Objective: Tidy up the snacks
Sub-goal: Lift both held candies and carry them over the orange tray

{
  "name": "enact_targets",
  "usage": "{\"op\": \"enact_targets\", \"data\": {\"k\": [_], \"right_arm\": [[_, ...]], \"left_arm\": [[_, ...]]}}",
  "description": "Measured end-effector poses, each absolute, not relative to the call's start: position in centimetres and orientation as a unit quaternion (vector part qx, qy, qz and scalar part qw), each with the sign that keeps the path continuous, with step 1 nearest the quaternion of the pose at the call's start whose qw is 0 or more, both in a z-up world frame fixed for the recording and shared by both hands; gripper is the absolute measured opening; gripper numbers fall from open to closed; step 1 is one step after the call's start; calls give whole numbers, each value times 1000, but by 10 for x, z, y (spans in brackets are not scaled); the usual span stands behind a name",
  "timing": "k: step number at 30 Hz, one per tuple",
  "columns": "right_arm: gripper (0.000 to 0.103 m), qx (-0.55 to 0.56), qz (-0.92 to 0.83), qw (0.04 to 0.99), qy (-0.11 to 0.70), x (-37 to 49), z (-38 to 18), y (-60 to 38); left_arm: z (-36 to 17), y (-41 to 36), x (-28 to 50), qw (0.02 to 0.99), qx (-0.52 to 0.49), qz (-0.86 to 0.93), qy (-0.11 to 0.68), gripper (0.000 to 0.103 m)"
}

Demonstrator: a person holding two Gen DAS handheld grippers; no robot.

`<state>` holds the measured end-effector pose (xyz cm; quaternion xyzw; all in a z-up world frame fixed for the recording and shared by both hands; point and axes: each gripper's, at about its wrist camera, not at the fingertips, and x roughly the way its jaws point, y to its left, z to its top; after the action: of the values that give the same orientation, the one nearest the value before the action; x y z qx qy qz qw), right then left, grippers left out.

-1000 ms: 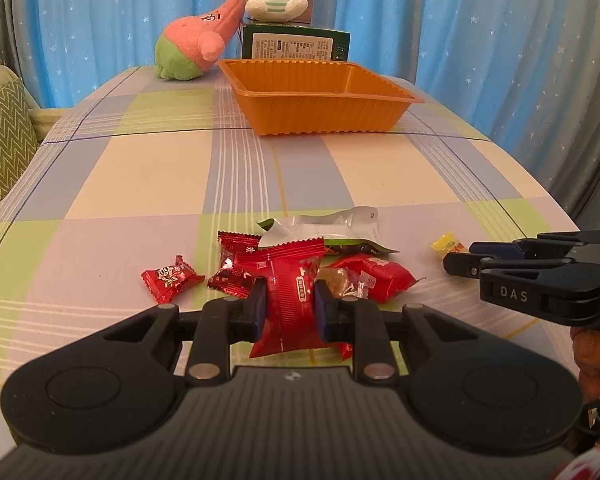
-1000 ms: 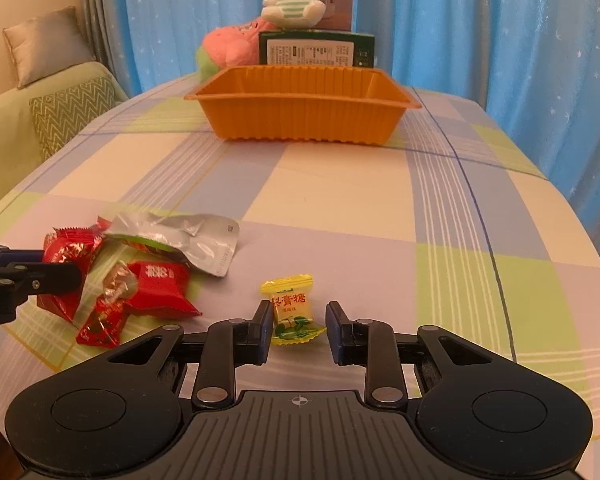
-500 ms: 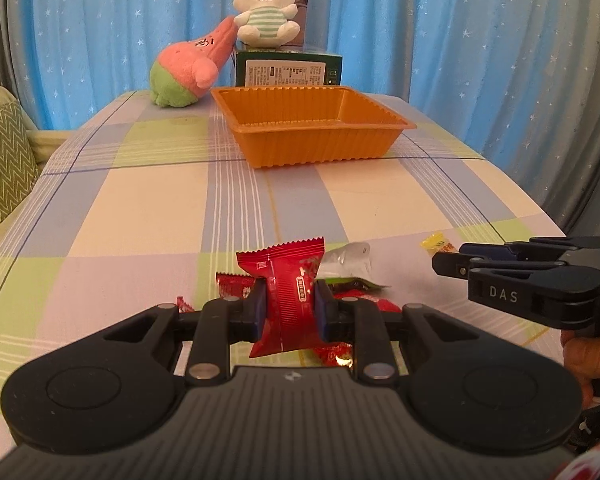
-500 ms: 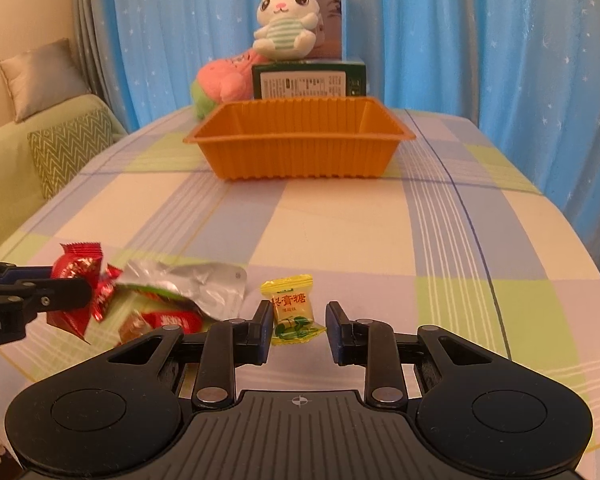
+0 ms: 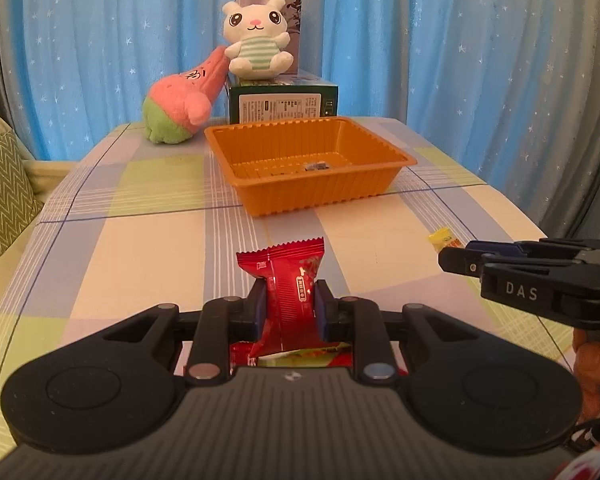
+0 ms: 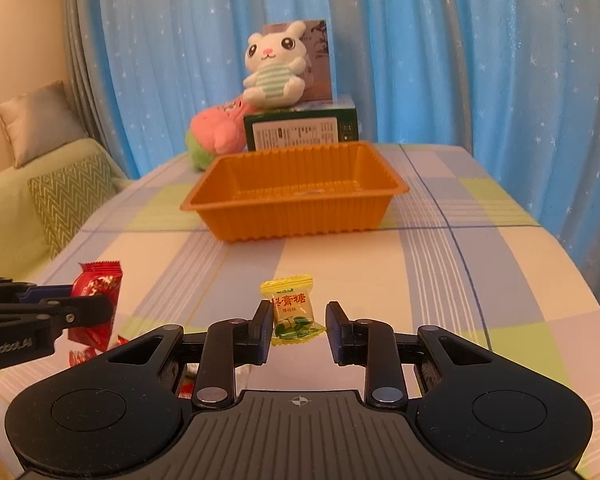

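In your left wrist view, your left gripper (image 5: 288,306) is clamped on a red snack packet (image 5: 289,286), held upright above the checked table (image 5: 140,248). The orange tray (image 5: 306,164) sits at 12 o'clock, well apart; your right gripper (image 5: 460,258) shows at 3 o'clock.

In your right wrist view, your right gripper (image 6: 298,326) stands parted around a yellow candy (image 6: 292,310); whether either pad touches it is unclear. The tray (image 6: 296,200) lies at 12 o'clock.

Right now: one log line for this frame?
left gripper: shut on red snack | right gripper: yellow candy, grip unclear | orange tray: no snacks
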<state>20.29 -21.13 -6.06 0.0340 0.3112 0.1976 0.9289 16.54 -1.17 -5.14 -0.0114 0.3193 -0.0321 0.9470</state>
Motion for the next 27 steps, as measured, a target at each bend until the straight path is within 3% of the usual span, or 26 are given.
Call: {"op": "enact_targets", "data": {"k": [27], "right_arm": [[29, 59, 185, 946, 258, 262, -21, -208]], "left_arm": [[-20, -3, 258, 957, -34, -52, 285, 22]]}}
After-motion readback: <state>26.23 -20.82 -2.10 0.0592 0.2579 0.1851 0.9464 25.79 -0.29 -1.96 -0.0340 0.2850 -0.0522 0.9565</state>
